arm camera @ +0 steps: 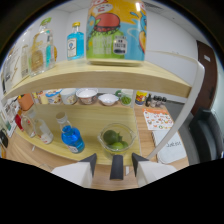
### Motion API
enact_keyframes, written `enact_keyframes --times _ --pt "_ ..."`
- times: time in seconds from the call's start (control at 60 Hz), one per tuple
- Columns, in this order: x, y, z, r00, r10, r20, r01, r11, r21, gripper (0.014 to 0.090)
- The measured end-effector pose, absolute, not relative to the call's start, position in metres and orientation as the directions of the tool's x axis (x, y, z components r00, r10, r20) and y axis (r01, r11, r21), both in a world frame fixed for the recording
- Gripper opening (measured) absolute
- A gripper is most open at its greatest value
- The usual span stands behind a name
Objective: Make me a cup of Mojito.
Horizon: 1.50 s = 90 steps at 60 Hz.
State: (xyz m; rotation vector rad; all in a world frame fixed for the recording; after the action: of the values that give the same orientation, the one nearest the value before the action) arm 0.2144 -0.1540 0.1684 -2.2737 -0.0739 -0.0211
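A clear glass bowl (117, 137) holding green limes (111, 136) stands on the lower wooden shelf (95, 155), just ahead of my fingers. My gripper (113, 161) is open, its two fingers apart with nothing held between them, and it sits a little short of the bowl. A blue-liquid bottle (73, 136) with a clear neck stands to the left of the bowl. On the upper shelf (100, 75) a large colourful drink container (116, 31) stands in the middle, with a blue glass bottle (75, 42) and clear bottles (40, 49) to its left.
Small bowls (86, 95) and cups line the back under the upper shelf. More bottles (31, 125) stand far left on the lower shelf. A printed card (157, 119) lies to the right. A white shelf support (184, 117) slants down on the right.
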Motion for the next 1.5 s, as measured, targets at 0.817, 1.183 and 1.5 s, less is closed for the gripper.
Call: enact_keyframes --times 0.817,1.183,1.5 --pt "0.197 -0.206 0.206 0.999 -0.001 0.048 0.037 -0.628 -0.778 0.0165" --pt "0.128 -0.264 0.147 0.999 -0.006 0.053 0.034 -0.684 -0.729 0.0163" --pt "0.13 -0.262 0.158 0.92 0.016 0.391 0.311 -0.637 -0.705 0.0161"
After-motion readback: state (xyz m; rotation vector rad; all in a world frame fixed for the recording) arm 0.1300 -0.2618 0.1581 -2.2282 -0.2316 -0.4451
